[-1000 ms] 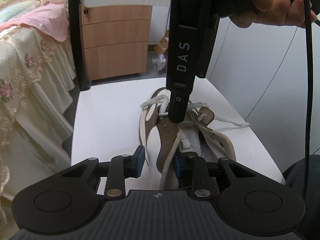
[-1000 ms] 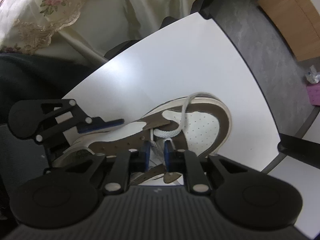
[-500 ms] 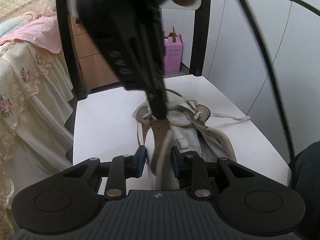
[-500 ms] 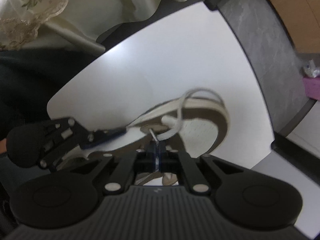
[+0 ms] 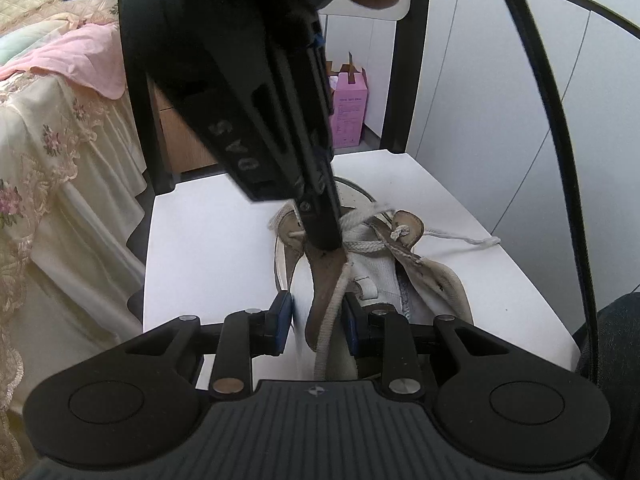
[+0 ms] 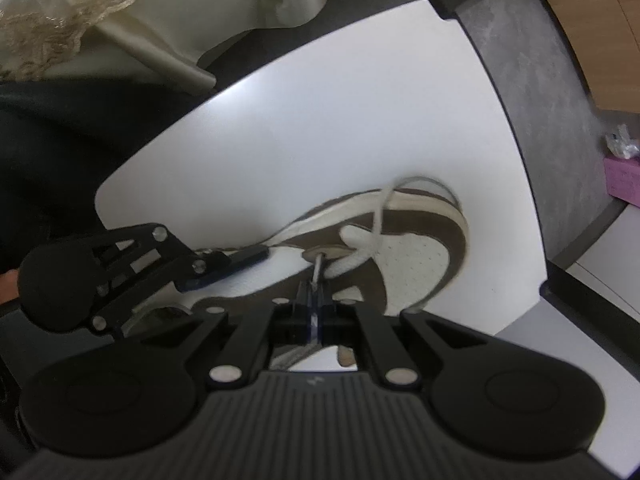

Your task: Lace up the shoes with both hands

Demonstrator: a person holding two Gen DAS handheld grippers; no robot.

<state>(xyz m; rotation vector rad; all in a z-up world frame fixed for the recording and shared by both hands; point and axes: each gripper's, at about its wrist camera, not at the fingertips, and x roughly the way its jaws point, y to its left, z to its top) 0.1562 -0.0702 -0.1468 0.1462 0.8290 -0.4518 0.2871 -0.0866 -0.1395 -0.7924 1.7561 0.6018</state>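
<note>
While the shoe (image 6: 404,256) lies near the table's (image 6: 320,120) far edge, right gripper (image 6: 315,305) is clamped on lace (image 6: 318,268); left gripper (image 5: 318,316) straddles the eyelet flap (image 5: 326,284), jaws parted.

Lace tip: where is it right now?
Right wrist view: the lace tip is pinched in the shut right claw, just below the brown eyelet flap of the shoe.

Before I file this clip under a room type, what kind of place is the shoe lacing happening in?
Most likely a bedroom at home. A bed with a lace-trimmed floral bedspread and a pink blanket stands beside the small white table bearing the sneaker, with a wooden drawer cabinet behind.
</note>
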